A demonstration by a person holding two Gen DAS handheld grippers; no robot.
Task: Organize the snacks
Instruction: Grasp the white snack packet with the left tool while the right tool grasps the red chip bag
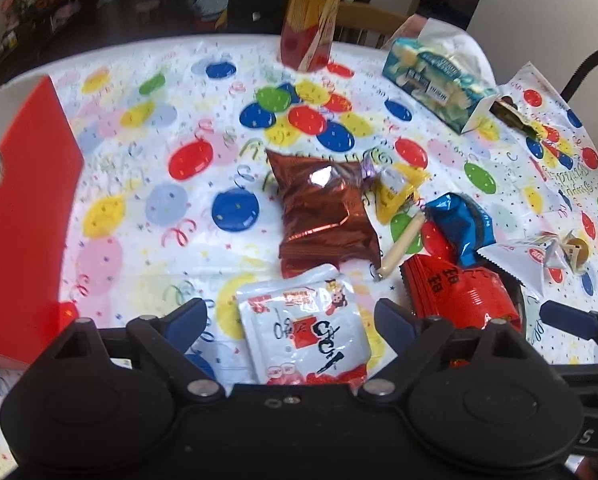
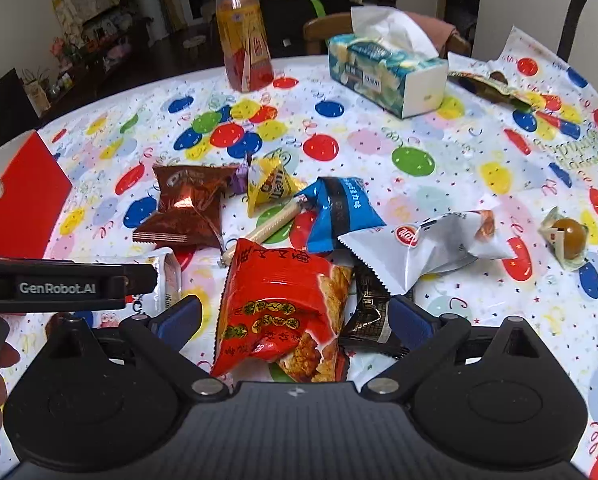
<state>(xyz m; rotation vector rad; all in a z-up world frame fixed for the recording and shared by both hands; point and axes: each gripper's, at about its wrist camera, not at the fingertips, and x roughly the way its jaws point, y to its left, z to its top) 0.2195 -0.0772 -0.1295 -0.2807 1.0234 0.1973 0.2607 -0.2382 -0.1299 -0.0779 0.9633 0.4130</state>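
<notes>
The left tongs (image 1: 293, 320) stand spread wide around a white packet (image 1: 303, 332) lying flat on the table (image 1: 147, 128), not closed on it. The right tongs (image 2: 295, 320) are likewise released, straddling a red bag (image 2: 279, 304) (a black packet (image 2: 373, 316) lies against their right finger). Just beyond lie a brown bag (image 2: 187, 204), a yellow packet (image 2: 269, 190), a blue bag (image 2: 339, 210) and a white bag (image 2: 427, 244). A red box (image 1: 27, 200) stands at the left; a tissue box (image 2: 383, 72) and a bottle (image 2: 245, 40) are at the far edge.
</notes>
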